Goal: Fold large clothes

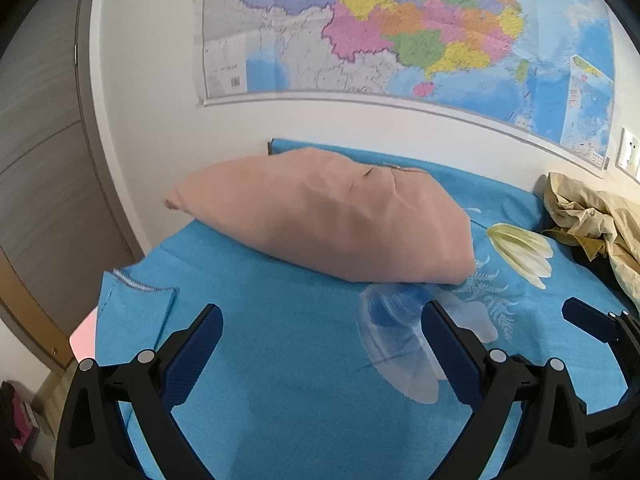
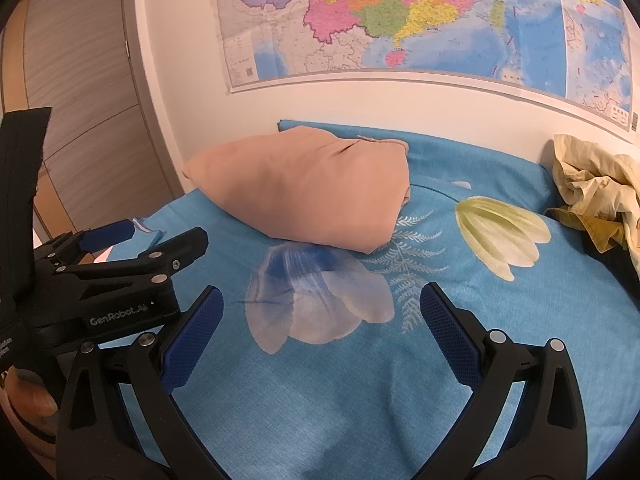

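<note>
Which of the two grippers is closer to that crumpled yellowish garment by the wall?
Right. The right gripper sits on the crumpled yellowish garment side of the bed, though short of it; the left gripper is farther over, toward the pink folded piece.

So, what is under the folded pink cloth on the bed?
The folded pink cloth lies on the blue flowered bedsheet. Its front edge covers the top of the printed pale flower. Whether anything else lies beneath it cannot be seen.

Both wrist views look low across the bed toward the map.
</note>
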`<state>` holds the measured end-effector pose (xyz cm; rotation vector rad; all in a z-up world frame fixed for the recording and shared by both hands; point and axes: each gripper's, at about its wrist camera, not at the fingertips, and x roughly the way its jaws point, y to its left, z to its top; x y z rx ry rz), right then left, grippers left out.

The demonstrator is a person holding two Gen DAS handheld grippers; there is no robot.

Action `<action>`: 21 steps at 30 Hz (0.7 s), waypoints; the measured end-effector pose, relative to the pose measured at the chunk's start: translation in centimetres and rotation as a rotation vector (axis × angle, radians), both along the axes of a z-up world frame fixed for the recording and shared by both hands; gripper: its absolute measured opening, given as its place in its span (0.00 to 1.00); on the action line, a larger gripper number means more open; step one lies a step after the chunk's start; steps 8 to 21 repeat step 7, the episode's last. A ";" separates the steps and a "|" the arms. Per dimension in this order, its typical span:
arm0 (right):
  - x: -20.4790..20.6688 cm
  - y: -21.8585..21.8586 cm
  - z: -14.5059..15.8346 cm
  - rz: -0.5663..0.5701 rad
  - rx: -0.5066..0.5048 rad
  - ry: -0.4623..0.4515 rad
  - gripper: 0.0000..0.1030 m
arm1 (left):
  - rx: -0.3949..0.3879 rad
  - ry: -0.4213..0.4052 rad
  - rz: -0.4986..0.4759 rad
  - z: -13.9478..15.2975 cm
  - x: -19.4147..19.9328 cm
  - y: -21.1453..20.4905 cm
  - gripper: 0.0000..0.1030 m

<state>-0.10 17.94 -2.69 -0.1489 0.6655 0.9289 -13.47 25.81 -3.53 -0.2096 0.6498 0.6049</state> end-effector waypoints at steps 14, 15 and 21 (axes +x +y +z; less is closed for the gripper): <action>0.2 -0.5 -0.1 -0.016 0.007 0.011 0.95 | 0.006 -0.007 -0.008 0.0 -0.1 -0.5 0.93; 0.2 -0.5 -0.1 -0.016 0.007 0.011 0.95 | 0.006 -0.007 -0.008 0.0 -0.1 -0.5 0.93; 0.2 -0.5 -0.1 -0.016 0.007 0.011 0.95 | 0.006 -0.007 -0.008 0.0 -0.1 -0.5 0.93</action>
